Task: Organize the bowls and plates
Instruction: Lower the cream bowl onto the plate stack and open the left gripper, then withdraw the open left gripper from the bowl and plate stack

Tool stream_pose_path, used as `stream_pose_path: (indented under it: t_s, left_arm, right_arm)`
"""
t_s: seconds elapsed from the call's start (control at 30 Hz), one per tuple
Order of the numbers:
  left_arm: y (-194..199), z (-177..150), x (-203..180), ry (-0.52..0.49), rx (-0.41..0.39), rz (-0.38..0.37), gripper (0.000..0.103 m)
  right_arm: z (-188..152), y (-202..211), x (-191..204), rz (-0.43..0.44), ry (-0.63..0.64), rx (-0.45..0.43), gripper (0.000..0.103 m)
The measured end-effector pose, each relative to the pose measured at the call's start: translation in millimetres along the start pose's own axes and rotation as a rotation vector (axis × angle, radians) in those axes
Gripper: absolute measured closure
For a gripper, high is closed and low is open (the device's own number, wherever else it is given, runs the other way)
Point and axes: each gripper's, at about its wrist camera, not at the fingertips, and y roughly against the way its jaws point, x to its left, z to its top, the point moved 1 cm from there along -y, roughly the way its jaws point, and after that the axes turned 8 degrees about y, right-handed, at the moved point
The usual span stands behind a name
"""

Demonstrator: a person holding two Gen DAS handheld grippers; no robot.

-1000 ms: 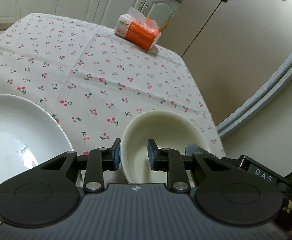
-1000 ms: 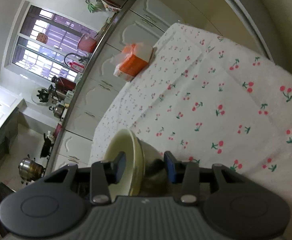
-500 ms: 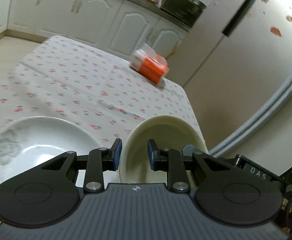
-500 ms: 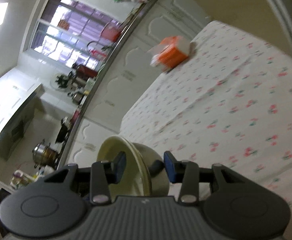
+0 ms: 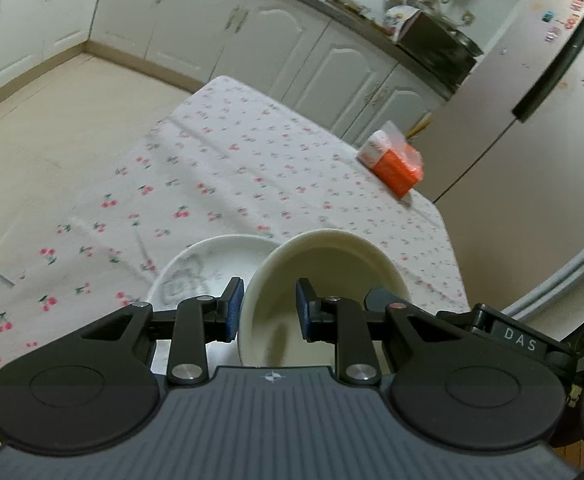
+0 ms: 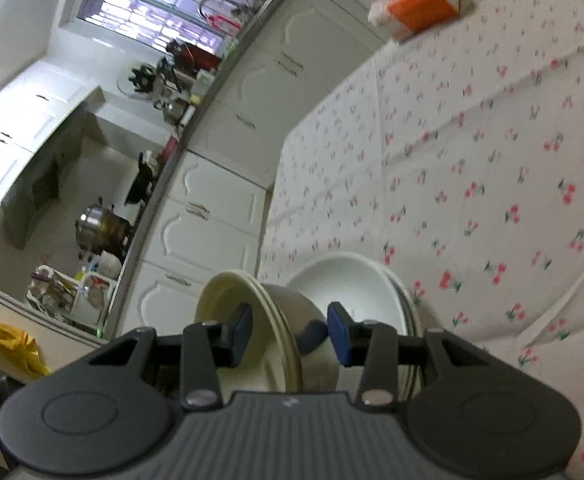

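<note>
Both grippers are on the same cream bowl right now, held up off the table. The left gripper is pinching the near rim, one pad outside the wall and one inside, jaws narrow with just the wall between them. The right gripper has the opposite rim, also nearly closed, and in its view the bowl sits tipped on edge between the pads. The white plate lies on the cloth just below and to the left of the bowl.

My guess is the bowl is headed onto the plate. Tips for doing that cleanly:

- Keep both hands moving together. Two rim pinches on one bowl will twist it if one hand gets ahead.
- Level the bowl before lowering, it's tilted now.
- Centre it over the plate, set the base down flat, then let go one side at a time.

The tissue box is well out of the way at the far corner.
</note>
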Motion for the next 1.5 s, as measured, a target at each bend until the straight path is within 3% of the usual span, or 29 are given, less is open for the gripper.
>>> stream_pose_path:
  t_s: [0.5,0.77,0.87,1.1,1.23,1.37,1.5]
  left_arm:
    - [-16.3,2.8,29.1,0.031,0.036,-0.004,0.078]
    - [-11.2,-0.1,29.4,-0.002,-0.012,0.023,0.073]
    - [1.7,-2.9,25.3,-0.052,-0.074,0.035,0.058]
    - [39.6,-21.9,15.5,-0.159,-0.203,0.052,0.038]
    - [60.0,-40.1,13.4,-0.194,-0.238,0.060,0.025]
    - [76.4,-59.9,13.6,-0.218,-0.253,0.072,0.006]
    - [86.1,-79.8,12.8,-0.249,-0.264,0.104,0.000]
  right_arm:
    - [-8.7,-9.2,4.0,-0.044,0.020,0.035,0.060]
    - [-6.7,2.3,5.8,-0.055,0.071,-0.019,0.042]
    - [-6.6,15.3,7.2,-0.073,0.098,-0.063,0.032]
    - [-19.6,45.3,17.6,-0.196,0.239,-0.171,0.021]
    - [-34.6,56.9,21.1,-0.267,0.305,-0.210,0.016]
    - [-55.3,63.4,22.1,-0.323,0.346,-0.223,0.012]
    - [-77.6,67.1,20.9,-0.369,0.356,-0.216,0.010]
